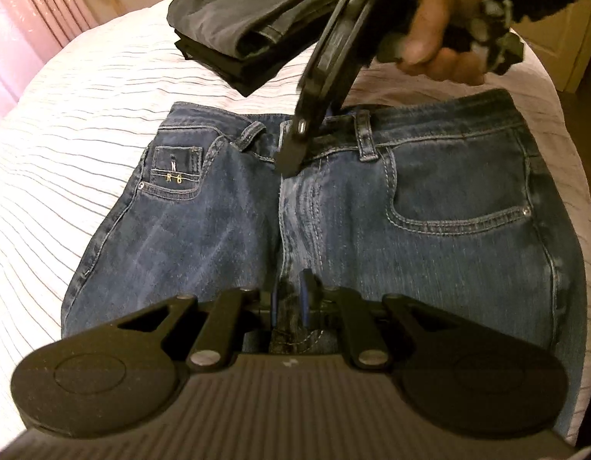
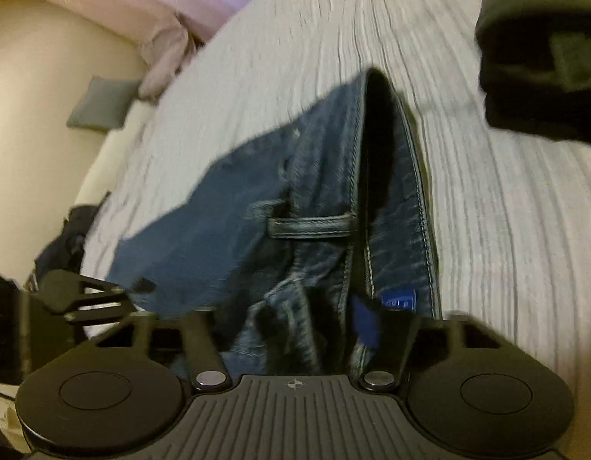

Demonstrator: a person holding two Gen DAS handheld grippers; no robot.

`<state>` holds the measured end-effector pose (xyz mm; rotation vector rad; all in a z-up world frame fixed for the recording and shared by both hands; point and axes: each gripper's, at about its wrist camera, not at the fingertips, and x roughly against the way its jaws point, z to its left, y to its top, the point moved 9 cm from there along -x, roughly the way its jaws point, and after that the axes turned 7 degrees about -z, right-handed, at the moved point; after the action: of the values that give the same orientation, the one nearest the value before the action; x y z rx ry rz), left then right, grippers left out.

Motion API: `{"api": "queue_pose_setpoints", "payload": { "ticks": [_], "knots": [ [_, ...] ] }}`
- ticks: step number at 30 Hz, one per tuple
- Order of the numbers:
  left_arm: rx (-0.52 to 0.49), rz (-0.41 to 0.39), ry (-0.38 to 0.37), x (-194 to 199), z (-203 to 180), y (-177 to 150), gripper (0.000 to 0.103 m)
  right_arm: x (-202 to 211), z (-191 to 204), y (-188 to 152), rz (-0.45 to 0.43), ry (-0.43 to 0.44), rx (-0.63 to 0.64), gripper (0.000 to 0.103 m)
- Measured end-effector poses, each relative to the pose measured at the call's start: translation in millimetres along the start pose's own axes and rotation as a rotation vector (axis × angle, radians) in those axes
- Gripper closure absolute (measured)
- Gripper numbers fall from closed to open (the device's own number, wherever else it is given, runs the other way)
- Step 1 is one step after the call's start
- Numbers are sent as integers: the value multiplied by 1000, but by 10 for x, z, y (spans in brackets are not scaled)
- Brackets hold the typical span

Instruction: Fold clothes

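Fingers (image 1: 291, 303) of both grippers on jeans (image 1: 429, 199)

One pair of jeans (image 1: 334, 207); one dark folded pile (image 1: 242, 38); two tools.

Gold letters "N" and "R 6" mark the coin pocket (image 1: 176, 170) of blue jeans (image 1: 372, 207).

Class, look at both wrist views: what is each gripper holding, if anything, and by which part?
Both hold the jeans. The left gripper is shut on the crotch seam; the right gripper pinches the waistband at the fly.
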<state>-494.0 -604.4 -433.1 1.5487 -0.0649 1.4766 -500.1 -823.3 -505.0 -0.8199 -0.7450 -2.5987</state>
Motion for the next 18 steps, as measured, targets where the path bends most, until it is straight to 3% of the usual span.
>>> {"api": "queue_pose_setpoints", "payload": {
  "ticks": [1, 2, 5, 9, 12, 18],
  "knots": [
    [-1, 2, 2, -12, 1, 2, 94, -49, -24, -8, 14, -16, 5, 72],
    [-2, 5, 4, -24, 1, 4, 94, -39, -11, -14, 23, -15, -7, 81],
    [-10, -22, 2, -42, -13, 145, 94, 133, 108, 21, 5, -41, -8, 89],
    [-19, -24, -10, -182, -66, 318, 94, 502, 139, 108, -90, -118, -4, 94],
    [-27, 17, -12, -308, -93, 297, 95, 408, -128, -21, -52, -202, -38, 94],
    [8, 29, 22, 60, -11, 40, 93, 789, -63, -60, -152, -221, -66, 93]
  ]
}}
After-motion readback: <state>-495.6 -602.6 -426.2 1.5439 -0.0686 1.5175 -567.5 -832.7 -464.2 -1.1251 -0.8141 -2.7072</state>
